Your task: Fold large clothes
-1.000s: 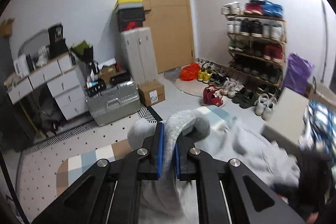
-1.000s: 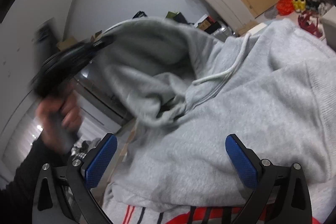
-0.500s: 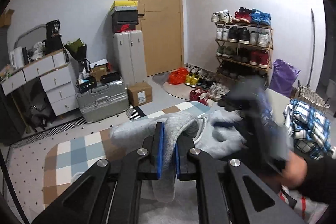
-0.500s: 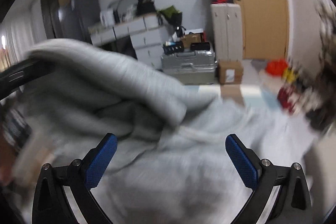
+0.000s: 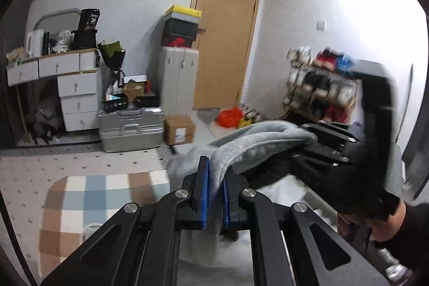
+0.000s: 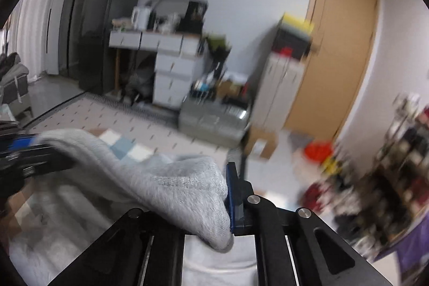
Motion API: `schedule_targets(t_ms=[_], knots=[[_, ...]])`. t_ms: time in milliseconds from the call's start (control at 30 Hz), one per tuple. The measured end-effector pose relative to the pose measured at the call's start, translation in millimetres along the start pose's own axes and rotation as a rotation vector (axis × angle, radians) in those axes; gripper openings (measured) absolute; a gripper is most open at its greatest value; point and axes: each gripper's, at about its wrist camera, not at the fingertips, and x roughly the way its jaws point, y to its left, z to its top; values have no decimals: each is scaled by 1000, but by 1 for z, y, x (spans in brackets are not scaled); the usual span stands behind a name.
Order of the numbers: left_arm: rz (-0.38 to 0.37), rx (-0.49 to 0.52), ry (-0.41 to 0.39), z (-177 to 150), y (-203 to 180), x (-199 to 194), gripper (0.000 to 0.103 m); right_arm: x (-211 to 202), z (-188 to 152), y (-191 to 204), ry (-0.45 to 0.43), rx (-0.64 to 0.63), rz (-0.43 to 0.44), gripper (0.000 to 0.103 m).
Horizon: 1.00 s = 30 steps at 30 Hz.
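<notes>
The left gripper clamps a fold of the grey hoodie, while the right gripper, jaws having just closed, pinches the same hem (blurred in both views); the garment hangs stretched between them above a checked rug.

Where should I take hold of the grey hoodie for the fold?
On its thick edge band, from the near side, pads across the band. The left gripper and right gripper are both shut on the grey hoodie there, and the band spans between them.
</notes>
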Motion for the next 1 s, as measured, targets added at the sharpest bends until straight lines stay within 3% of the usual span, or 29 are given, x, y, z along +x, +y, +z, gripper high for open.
schedule_targets(t_ms=[100, 200, 333, 400, 533, 600, 700, 767, 800, 833, 867, 967, 1000], knots=[[-27, 25, -35, -7, -12, -27, 5, -54, 11, -4, -82, -15, -37, 9], [-55, 85, -64, -28, -37, -66, 5, -99, 1, 6, -102, -96, -63, 9], [-88, 135, -40, -70, -56, -96, 5, -144, -42, 24, -60, -123, -3, 9], [-102, 177, -14, -95, -65, -101, 5, -162, -80, 41, -26, -119, 28, 10], [-157, 204, 135, -145, -70, -103, 6, -163, -151, 73, 108, -99, 116, 11], [-201, 132, 247, -161, -64, -100, 7, -154, -183, 84, 191, -62, 163, 12], [-237, 66, 348, -170, -58, -100, 7, -146, -218, 99, 265, -49, 229, 16], [-240, 52, 370, -170, -56, -103, 7, -147, -230, 109, 279, -92, 246, 23], [-239, 47, 380, -167, -55, -104, 7, -147, -231, 111, 286, -110, 253, 37], [-245, 40, 388, -164, -55, -105, 7, -149, -235, 114, 302, -123, 278, 61], [-255, 30, 406, -163, -55, -105, 7, -151, -238, 116, 313, -134, 299, 71], [-233, 39, 438, -159, -55, -104, 7, -165, -250, 118, 304, -173, 282, 78], [-235, 48, 456, -159, -55, -104, 12, -165, -253, 116, 322, -161, 301, 80]])
